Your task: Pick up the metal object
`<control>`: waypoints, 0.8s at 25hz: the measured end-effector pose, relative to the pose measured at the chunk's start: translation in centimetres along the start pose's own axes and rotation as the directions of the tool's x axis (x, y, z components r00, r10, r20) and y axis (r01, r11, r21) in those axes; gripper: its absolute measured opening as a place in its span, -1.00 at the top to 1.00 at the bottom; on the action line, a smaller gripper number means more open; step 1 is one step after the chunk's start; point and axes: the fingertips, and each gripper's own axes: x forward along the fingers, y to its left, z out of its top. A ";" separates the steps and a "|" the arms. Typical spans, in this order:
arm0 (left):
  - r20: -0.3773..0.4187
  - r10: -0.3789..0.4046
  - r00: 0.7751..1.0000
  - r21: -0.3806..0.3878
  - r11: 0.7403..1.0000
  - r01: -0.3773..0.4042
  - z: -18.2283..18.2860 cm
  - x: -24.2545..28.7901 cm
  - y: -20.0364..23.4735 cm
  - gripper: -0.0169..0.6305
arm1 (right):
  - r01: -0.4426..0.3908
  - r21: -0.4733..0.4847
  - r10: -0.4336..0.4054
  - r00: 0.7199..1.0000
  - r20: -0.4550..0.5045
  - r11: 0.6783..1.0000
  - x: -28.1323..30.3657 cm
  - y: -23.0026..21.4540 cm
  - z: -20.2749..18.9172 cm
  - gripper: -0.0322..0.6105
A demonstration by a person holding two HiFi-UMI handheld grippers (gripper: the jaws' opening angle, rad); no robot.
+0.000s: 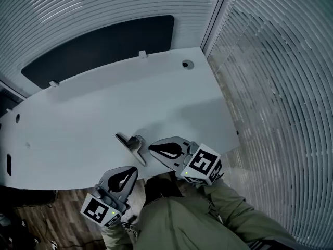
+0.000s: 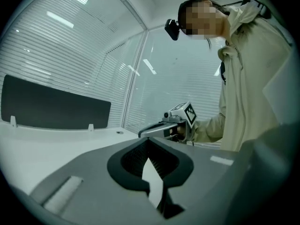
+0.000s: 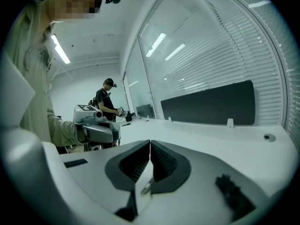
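Head view: metal object (image 1: 131,146) lies on the white surface (image 1: 104,108) near its front edge, just beside the tip of the right hand-held gripper (image 1: 152,148). The left hand-held gripper (image 1: 133,171) hangs off the edge, nearer the person. Both have jaws pressed together with nothing in them, and both gripper views agree. The right one is closest, so I'd use it: spread the jaws first, come down straddling the narrow bar, close square, lift straight. It may skid on the slick top.
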 end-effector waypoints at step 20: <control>-0.059 -0.043 0.997 -0.078 0.996 0.038 -4.6 0.8 4.9 0.93 | 0.098 0.212 0.008 0.894 -0.449 0.972 12.3 -4.9 -12.0 0.43</control>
